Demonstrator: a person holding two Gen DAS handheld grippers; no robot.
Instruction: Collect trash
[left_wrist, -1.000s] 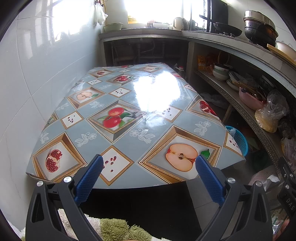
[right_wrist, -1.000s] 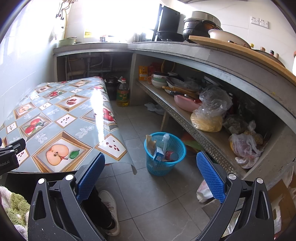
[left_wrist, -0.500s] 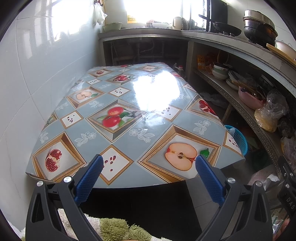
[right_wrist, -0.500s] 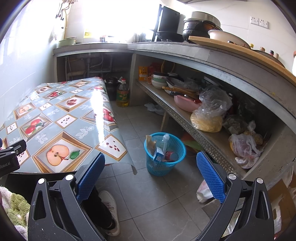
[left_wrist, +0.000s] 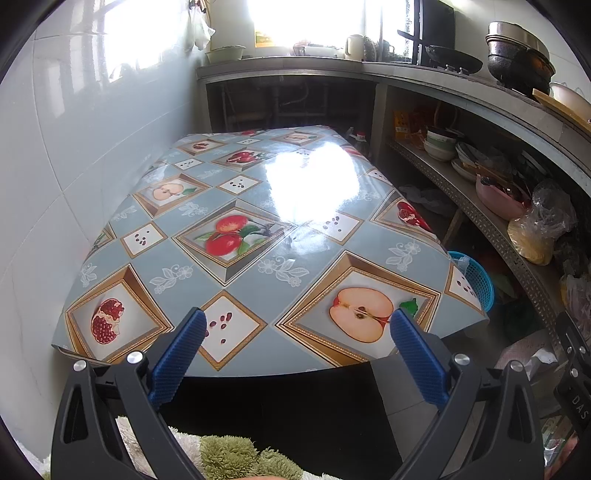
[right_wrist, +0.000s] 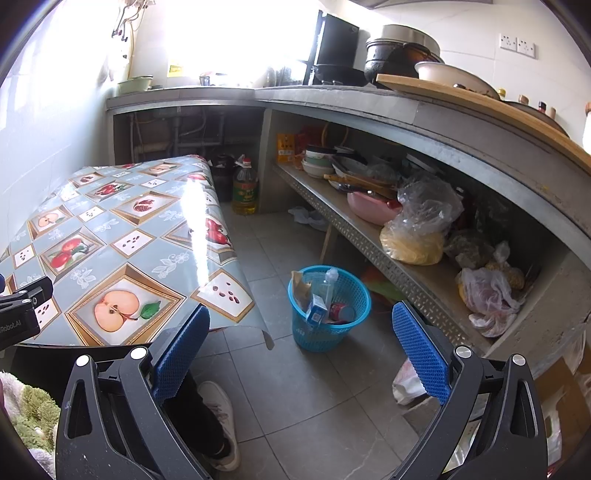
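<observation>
Trash sits in a blue basket (right_wrist: 330, 314) on the tiled floor (right_wrist: 295, 387), between the table and the low shelf: a carton, a clear bottle, a red can and a scrap of brown paper stand or lean inside it. The right gripper (right_wrist: 301, 323) is held wide apart with nothing between its blue pads (right_wrist: 419, 354), above the floor with the basket seen in the gap ahead of it. The left gripper (left_wrist: 297, 326) is likewise spread wide and empty, poised over the near edge of the table (left_wrist: 258, 251).

That table is covered by a glossy oilcloth printed with apples, pomegranates and seeds, and its top is bare apart from glare from the window. In the left view the basket's rim (left_wrist: 476, 277) peeks out past the table's right corner. Below the right gripper a white shoe (right_wrist: 221, 413) rests on the floor, and green fuzzy fabric (left_wrist: 236, 458) shows at the bottom of the left view.

Farther out, the shelf (right_wrist: 388, 254) under the counter holds bowls, a pink basin and several plastic bags (right_wrist: 424, 218), one over something yellow. A bottle of oil (right_wrist: 244, 188) stands on the floor by the far end of the table. Pots (right_wrist: 399, 51) and a wooden board sit on the counter above.
</observation>
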